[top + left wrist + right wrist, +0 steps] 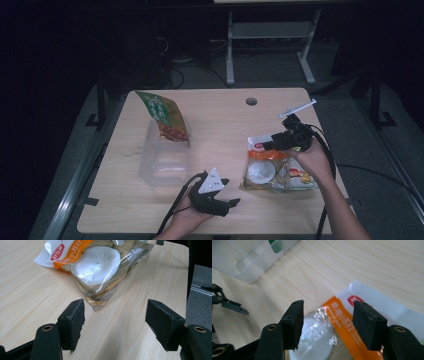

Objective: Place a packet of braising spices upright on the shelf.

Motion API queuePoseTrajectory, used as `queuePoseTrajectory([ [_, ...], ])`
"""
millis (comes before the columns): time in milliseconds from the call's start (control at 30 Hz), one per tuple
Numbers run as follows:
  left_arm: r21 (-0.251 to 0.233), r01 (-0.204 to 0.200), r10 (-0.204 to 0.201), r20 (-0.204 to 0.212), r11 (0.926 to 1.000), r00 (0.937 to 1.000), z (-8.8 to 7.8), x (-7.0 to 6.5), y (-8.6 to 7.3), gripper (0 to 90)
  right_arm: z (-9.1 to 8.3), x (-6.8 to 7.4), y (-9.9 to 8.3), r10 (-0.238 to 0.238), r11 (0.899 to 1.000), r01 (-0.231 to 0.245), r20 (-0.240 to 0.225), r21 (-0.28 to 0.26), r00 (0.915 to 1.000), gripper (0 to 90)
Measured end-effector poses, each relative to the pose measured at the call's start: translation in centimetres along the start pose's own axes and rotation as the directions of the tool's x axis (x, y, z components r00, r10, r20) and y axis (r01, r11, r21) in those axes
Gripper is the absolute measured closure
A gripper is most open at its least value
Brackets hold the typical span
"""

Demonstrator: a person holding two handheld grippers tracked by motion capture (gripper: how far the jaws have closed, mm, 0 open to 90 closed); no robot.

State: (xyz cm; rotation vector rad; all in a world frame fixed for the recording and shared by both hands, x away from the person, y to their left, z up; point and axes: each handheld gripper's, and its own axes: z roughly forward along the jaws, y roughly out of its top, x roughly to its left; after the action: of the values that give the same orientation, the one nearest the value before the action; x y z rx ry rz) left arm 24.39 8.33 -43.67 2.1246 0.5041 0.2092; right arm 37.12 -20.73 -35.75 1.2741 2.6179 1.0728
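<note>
A clear snack packet (277, 169) with a white and orange top lies flat on the right side of the table (225, 120). My right gripper (265, 145) hovers over the packet's far end, open, its jaws apart above the orange band and touching nothing. The right gripper view has these jaws (328, 315) straddling the packet (372, 293) from above. My left gripper (231, 192) rests near the front edge, open and pointing right at the packet. In the left gripper view the jaws (115, 315) stand wide, with the packet's corner (97, 265) just beyond them.
A clear plastic box (165, 161) stands left of centre with a green and orange bag (166, 116) leaning out of its far end. A cable hole (251, 101) sits near the table's back edge. Bare wood lies between the box and the packet.
</note>
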Motion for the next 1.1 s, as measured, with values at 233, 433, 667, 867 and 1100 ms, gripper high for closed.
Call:
queuePoseTrajectory([
  [233, 0.007, -0.006, 0.006, 0.001, 1.0000, 1.0000, 0.1, 0.1, 0.0, 31.3, -0.2, -1.1, -1.9, 0.045, 0.999, -0.045, 0.023, 0.020, 0.9987, 40.0],
  [433, 0.012, 0.013, -0.013, 0.004, 0.9998, 0.9999, 0.2, 0.3, 0.1, 30.4, -0.6, -1.8, -3.2, 0.063, 0.998, -0.064, 0.044, 0.017, 0.9971, 38.5],
  [667, 0.009, 0.016, -0.016, -0.001, 0.9998, 0.9999, 0.6, 0.3, 0.6, 30.2, -0.9, -2.6, -4.3, 0.100, 0.995, -0.101, 0.053, 0.013, 0.9935, 38.1],
  [867, 0.023, 0.012, -0.012, -0.005, 0.9997, 0.9999, 1.1, 0.4, 0.8, 29.7, -0.7, -3.2, -4.8, 0.121, 0.992, -0.122, 0.075, 0.011, 0.9899, 38.5],
  [1100, 0.027, 0.027, -0.027, -0.010, 0.9993, 0.9996, 1.4, 0.6, 1.0, 29.0, 0.6, -3.9, -4.9, 0.140, 0.990, -0.142, 0.087, 0.024, 0.9864, 39.7],
])
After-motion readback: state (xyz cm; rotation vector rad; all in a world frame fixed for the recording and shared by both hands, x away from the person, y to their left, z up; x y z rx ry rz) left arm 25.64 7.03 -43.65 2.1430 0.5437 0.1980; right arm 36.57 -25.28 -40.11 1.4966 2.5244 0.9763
